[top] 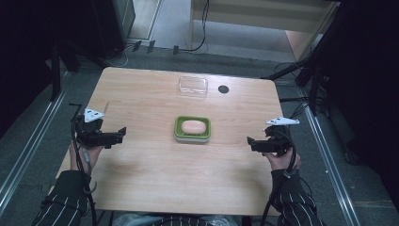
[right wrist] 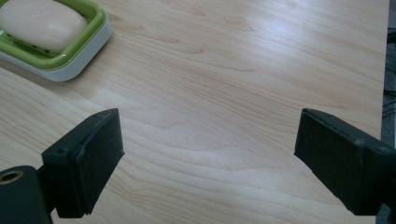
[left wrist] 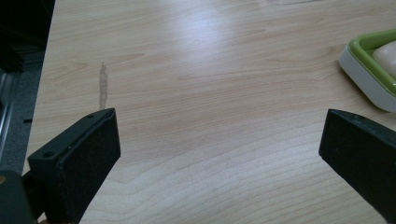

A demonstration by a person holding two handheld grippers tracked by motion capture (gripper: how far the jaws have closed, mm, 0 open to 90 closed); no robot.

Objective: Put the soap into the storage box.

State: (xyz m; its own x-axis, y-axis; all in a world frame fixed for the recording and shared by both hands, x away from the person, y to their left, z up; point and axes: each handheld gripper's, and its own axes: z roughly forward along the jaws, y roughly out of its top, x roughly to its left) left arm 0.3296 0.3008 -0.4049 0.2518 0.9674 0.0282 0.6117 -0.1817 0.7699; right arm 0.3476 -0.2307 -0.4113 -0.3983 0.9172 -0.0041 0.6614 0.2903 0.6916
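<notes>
A green and white soap dish (top: 192,129) sits mid-table with a pale peach soap bar (top: 193,126) in it. The dish's corner (left wrist: 369,70) appears at the right edge of the left gripper view, and the dish (right wrist: 70,58) with the soap (right wrist: 39,23) at the top left of the right gripper view. My left gripper (top: 120,135) hovers over the table's left side, open, nothing between its jaws. My right gripper (top: 251,142) is over the right side, open and empty as well. Both point inward toward the dish, well apart from it.
A clear plastic lid (top: 193,86) lies at the far side of the wooden table (top: 155,179), beside a dark round hole (top: 223,89). Cables and dark stands surround the table on the floor. A scuff mark (left wrist: 103,86) shows near the left edge.
</notes>
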